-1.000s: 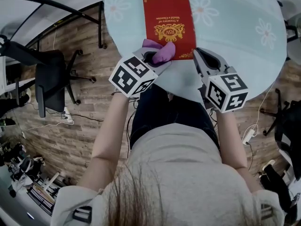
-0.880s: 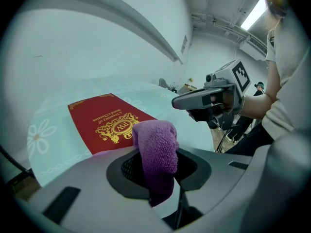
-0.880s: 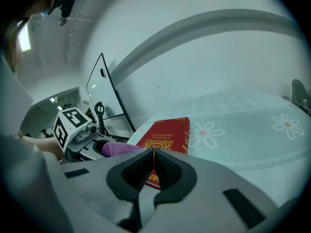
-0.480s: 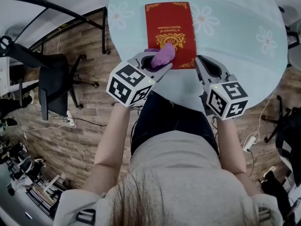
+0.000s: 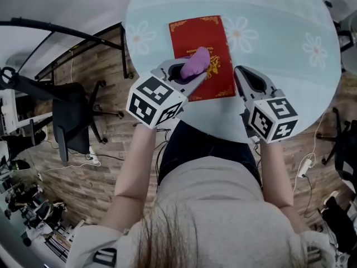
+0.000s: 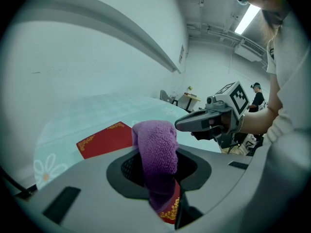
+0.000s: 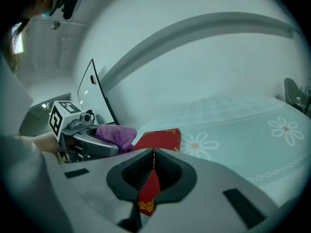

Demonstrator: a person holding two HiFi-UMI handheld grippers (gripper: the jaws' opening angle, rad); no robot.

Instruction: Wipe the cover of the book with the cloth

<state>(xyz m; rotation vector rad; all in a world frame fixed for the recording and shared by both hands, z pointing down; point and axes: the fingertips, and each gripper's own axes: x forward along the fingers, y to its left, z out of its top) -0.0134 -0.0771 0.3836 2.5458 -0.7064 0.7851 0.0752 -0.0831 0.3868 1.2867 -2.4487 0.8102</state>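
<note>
A red book (image 5: pixel 215 38) with gold print lies flat on the round, pale flowered table (image 5: pixel 279 66). My left gripper (image 5: pixel 192 71) is shut on a purple cloth (image 5: pixel 198 60). The cloth hangs from the jaws and rests on the cover beside the gold emblem. In the left gripper view the cloth (image 6: pixel 156 144) fills the jaws, with the book (image 6: pixel 104 137) beyond it. My right gripper (image 5: pixel 239 70) is shut, its tips at the book's near right corner. Red cover (image 7: pixel 160 140) shows through the slit between its jaws. I cannot tell whether it touches the book.
A black office chair (image 5: pixel 72 116) and a black metal frame (image 5: pixel 83 32) stand on the wooden floor to the left. A cable with a power strip (image 5: pixel 295 161) lies on the right. The table's near edge runs just below both grippers.
My left gripper has slid the purple cloth away from me, from the book's near edge up to the gold emblem. The right gripper has stayed at the near right corner.
</note>
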